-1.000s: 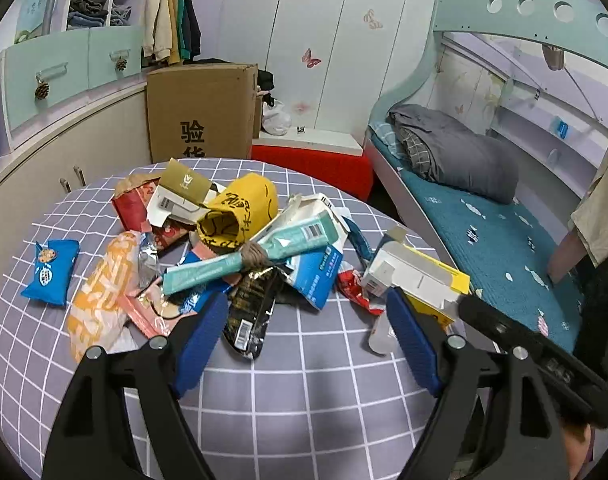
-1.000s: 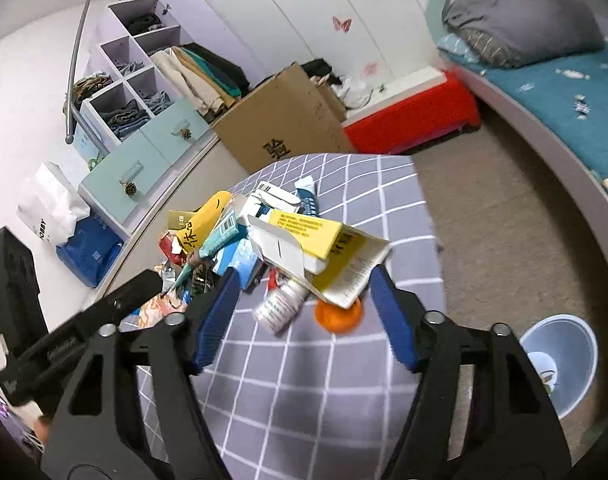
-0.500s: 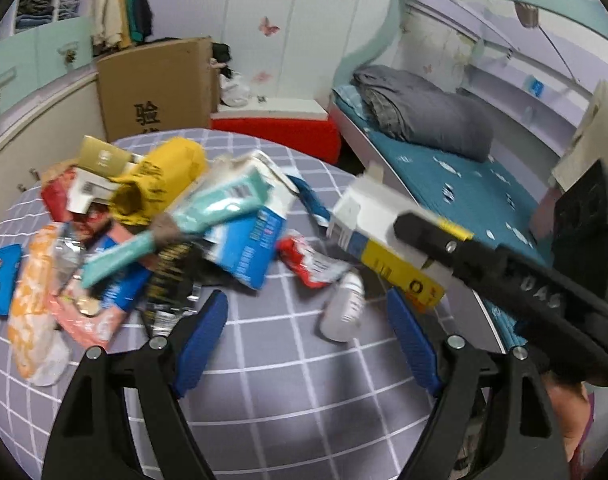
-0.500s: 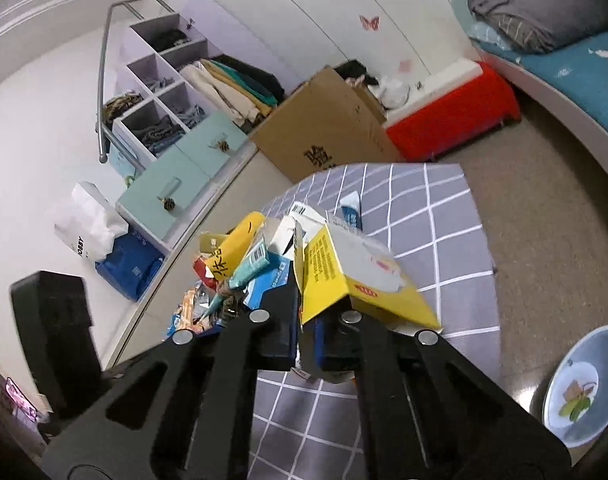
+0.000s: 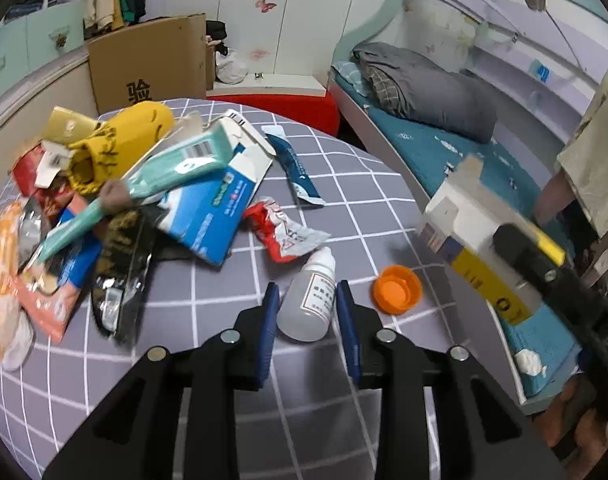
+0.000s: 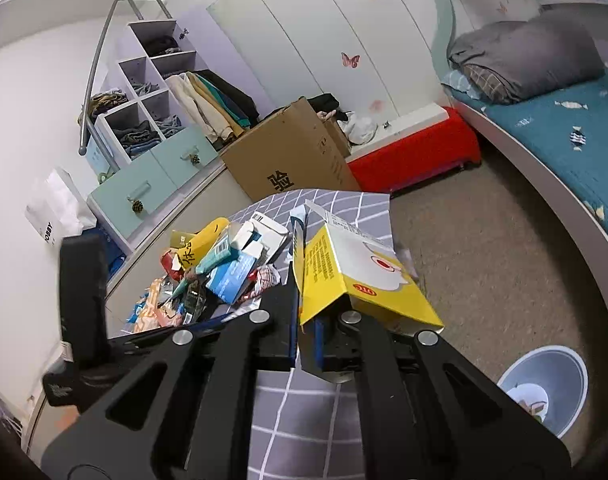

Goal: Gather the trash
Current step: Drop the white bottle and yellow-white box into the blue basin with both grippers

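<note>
Trash [image 5: 151,200] lies heaped on the checked table [image 5: 344,184], at ten o'clock from the left gripper [image 5: 307,312], whose jaws have just been closing and now flank a small white bottle [image 5: 310,304] lying on the cloth, an orange cap [image 5: 396,289] at its three o'clock. The right gripper [image 6: 307,330] is clenched on a yellow-and-white carton [image 6: 356,268], held clear of the table.

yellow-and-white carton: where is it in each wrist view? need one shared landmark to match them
Left wrist: carton at the right edge, off the table, clamped in the right gripper.
Right wrist: carton at centre, sticking up from the shut gripper.
Shared landmark: brown cardboard box beyond the table's far edge, upper left in the left view, upper centre in the right.
</note>
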Tool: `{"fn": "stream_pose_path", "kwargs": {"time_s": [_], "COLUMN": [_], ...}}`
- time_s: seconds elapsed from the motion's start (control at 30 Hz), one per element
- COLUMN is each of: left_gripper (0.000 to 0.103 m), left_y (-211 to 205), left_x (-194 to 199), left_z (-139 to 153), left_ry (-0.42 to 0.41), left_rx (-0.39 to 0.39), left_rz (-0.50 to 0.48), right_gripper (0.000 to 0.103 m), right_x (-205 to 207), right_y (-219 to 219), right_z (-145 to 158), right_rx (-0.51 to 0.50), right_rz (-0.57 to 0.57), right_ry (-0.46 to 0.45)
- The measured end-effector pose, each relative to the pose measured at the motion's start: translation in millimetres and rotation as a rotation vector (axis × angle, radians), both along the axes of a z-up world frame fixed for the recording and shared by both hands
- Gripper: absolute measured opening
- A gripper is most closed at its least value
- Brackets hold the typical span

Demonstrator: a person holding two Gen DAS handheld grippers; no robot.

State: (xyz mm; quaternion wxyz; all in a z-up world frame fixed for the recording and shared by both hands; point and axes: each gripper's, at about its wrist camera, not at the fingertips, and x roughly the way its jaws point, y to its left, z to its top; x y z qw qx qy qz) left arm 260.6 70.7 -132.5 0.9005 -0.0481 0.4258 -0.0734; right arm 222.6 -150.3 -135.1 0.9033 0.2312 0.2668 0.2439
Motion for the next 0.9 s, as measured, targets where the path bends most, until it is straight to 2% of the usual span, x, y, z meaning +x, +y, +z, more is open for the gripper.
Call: {"fn": "stream_pose_path", "kwargs": {"time_s": [0.13, 0.23, 0.33, 0.43, 0.6, 0.73, 0.9], "left_gripper": [0.028, 0.028, 0.028, 0.027, 0.025, 0.024, 0.024], "left_y": [4.6, -2.9, -22.8, -51.6, -119.5, -176.7, -229.5], "left_x": [-23.2, -39.3, -52.7, -59.7, -63.6, -50.8, -27.3], "left_z": [18.2, 36.0, 51.6, 54.1, 29.9, -11.6, -64.9], "left_ry": [-0.056, -0.114, -0.143, -0.138, -0.079, 0.018, 0.139], "left_rx": [-0.016, 0.001, -0.015, -0.039, -0.018, 0.003, 0.029], "left_rz": [0.015, 0.018, -0.044, -0.130, -0.268, -0.367, -0.437], "right_gripper": [0.006, 0.006, 0.006, 0.006, 0.006, 0.006, 0.006], "right_x": [-9.7, -21.5, -35.8, -52.7, -80.4, -96.1, -104.7], "right_y": [-6.4, -15.8, -33.1, -57.4, -111.2, -146.9, -184.1], "right_z": [1.9, 7.3, 10.5, 7.3, -19.5, -51.6, -94.0], "right_rx": [0.022, 0.031, 0.027, 0.012, -0.009, -0.052, -0.085], "right_rz": [0.000, -0.008, -0.035, -0.089, -0.223, -0.318, -0.431], "right_ry": [-0.009, -0.031, -0.046, -0.044, 0.005, 0.078, 0.176]}}
